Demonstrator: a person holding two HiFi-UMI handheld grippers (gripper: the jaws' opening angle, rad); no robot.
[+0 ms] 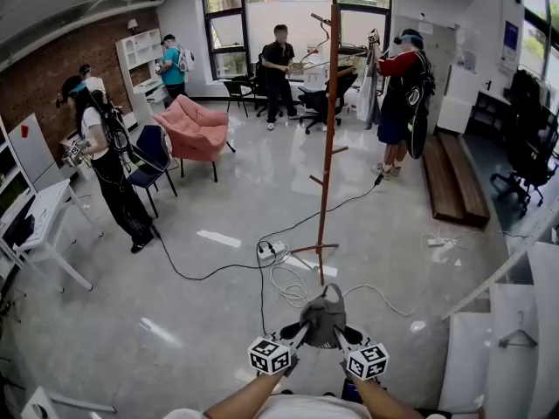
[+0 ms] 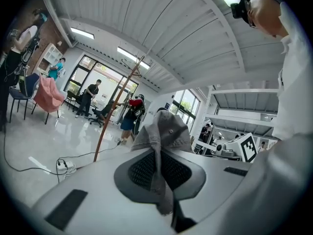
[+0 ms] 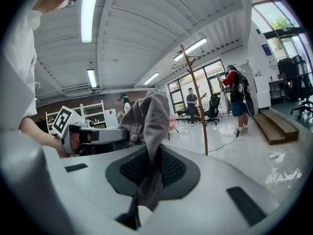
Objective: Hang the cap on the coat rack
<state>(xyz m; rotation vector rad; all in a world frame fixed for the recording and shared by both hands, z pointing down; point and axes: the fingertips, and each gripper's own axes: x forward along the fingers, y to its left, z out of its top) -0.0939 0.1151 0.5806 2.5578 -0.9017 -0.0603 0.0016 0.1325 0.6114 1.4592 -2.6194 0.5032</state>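
Head view: the tall brown wooden coat rack (image 1: 329, 138) stands mid-frame on open glossy floor (image 1: 201, 312), a white power strip (image 1: 269, 251) and looped cables (image 1: 288, 288) at its foot, the grey fabric cap (image 1: 323, 317) at bottom centre. Left gripper view: the left gripper (image 2: 159, 173) pinches the cap's cloth. Right gripper view: the right gripper (image 3: 149, 169) clamps it too.

a crumpled grey cap (image 1: 323, 319) is held aloft, crown up, well short of the tall reddish-brown coat rack (image 1: 329, 138) standing upright on the floor (image 1: 218, 278).
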